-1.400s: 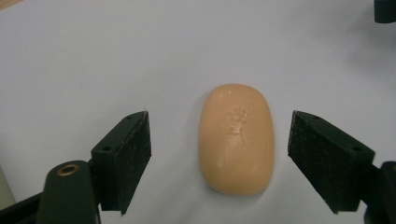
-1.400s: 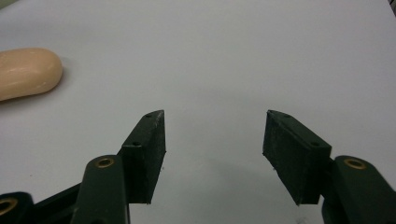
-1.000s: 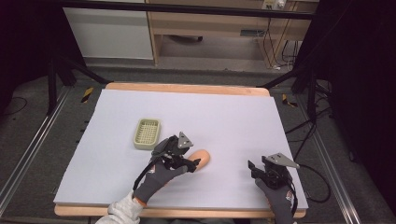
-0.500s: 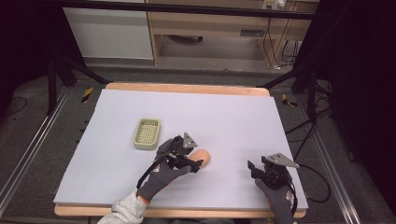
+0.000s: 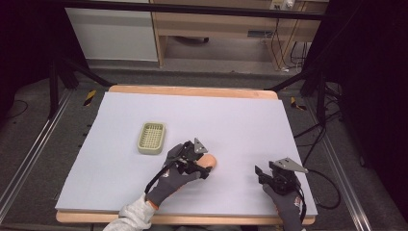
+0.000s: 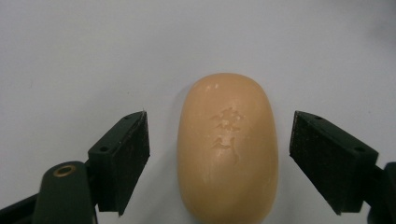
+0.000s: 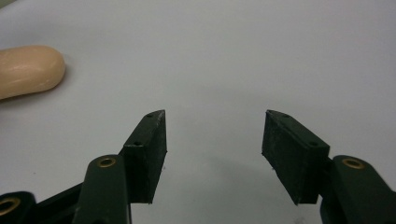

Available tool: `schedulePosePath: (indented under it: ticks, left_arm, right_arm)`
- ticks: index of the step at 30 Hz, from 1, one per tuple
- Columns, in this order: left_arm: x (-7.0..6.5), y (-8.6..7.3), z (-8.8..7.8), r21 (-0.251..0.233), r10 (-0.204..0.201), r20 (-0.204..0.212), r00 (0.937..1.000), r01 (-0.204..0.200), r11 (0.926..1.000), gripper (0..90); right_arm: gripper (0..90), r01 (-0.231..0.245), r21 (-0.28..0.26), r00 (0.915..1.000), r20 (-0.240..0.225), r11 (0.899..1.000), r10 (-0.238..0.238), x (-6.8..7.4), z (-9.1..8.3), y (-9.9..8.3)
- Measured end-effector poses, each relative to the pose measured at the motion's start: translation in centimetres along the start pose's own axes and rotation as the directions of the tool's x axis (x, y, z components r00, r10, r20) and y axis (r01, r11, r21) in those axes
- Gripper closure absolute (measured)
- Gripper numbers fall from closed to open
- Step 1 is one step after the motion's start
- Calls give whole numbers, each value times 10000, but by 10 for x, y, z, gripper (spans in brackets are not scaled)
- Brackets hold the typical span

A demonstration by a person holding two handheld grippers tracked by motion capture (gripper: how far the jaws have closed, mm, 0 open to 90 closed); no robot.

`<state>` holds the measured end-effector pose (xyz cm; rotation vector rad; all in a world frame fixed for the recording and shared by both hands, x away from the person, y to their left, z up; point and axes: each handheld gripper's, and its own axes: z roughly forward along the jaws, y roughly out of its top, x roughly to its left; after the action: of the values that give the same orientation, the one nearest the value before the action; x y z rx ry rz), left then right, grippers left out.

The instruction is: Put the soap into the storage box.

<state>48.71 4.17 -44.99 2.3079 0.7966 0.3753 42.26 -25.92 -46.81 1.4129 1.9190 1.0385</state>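
An oval, peach-coloured bar of soap [image 6: 227, 147] with a stamped mark lies flat on the white table top. My left gripper [image 6: 219, 158] is open and straddles it, one jaw on each side with a gap to the soap. In the high view the left gripper [image 5: 197, 161] covers most of the soap [image 5: 210, 160], near the table's middle front. A pale green slotted soap dish [image 5: 151, 137] sits just left of it. My right gripper [image 7: 212, 149] is open with nothing between its jaws, and the soap [image 7: 28, 70] lies to its left. The high view has the right gripper [image 5: 269, 177] at the front right.
The white sheet [image 5: 231, 120] covers a wooden table whose edge [image 5: 192, 91] shows at the back. Dark stands and cables [image 5: 312, 130] flank the table on the right, and a wooden cabinet stands behind.
My left gripper has crept slightly forward and right over the soap. The right gripper has stayed where it was.
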Motion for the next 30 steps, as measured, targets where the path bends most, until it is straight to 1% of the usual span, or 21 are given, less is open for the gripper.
schedulePosePath:
  ticks: [1, 4, 5, 6, 9, 10, 14, 16, 18, 20, 24, 25, 28, 30]
  left_arm:
    - [-1, 0, 2, 43, 30, -56, 10000, -30, 10000, 193]
    - [0, 1, 4, 80, 37, -29, 10000, -37, 10000, 192]
    - [-1, 1, 6, 100, 13, -67, 10000, -12, 9999, 191]
    - [0, 1, 7, 126, 12, -53, 10000, -11, 9999, 191]
    - [0, 0, 8, 216, 61, -57, 10000, -59, 9997, 187]
    - [0, 0, 9, 313, 91, -53, 9999, -89, 9995, 187]
    - [0, 0, 12, 396, 103, -80, 9999, -100, 9992, 181]
    - [1, 0, 15, 535, 111, -2, 9999, -111, 9985, 180]
    - [1, -1, 16, 510, 69, -14, 10000, -68, 9987, 181]
    - [0, -1, 18, 632, 176, -43, 9998, -173, 9979, 183]
    - [0, -1, 20, 703, 156, -36, 9999, -153, 9974, 191]
    - [1, -1, 21, 756, 202, -1, 9998, -202, 9969, 193]
    - [1, -2, 23, 776, 144, 81, 9999, -150, 9969, 202]
    - [1, -2, 23, 861, 180, 107, 9998, -189, 9961, 208]
  right_arm:
    - [403, -56, 17, 10000, -20, 10000, 56, 0, 0, 0]
    - [403, -39, 23, 10000, -26, 10000, 39, 0, 0, 0]
    - [403, -107, 62, 9999, -80, 9999, 108, 1, 0, 0]
    - [404, 35, 15, 10000, -12, 10000, -35, 0, 0, 0]
    - [403, 38, 28, 10000, -24, 10000, -38, 0, 1, 0]
    - [403, 38, 28, 10000, -24, 10000, -38, 0, 1, 0]
    - [403, 6, 50, 10000, -46, 10000, -5, 0, 1, 0]
    - [403, 41, 51, 10000, -43, 10000, -40, 0, 1, 0]
    - [404, 40, 52, 10000, -45, 10000, -40, 0, 1, 0]
    - [404, 11, 74, 10000, -54, 10000, -11, 0, 1, 0]
    - [404, 34, 76, 10000, -58, 10000, -34, 0, 1, 0]
    - [404, 29, 82, 10000, -58, 10000, -28, 0, 1, 0]
    - [404, 1, 95, 10000, -69, 10000, 0, 1, 1, 0]
    - [404, 1, 98, 10000, -68, 10000, 0, 1, 1, 0]
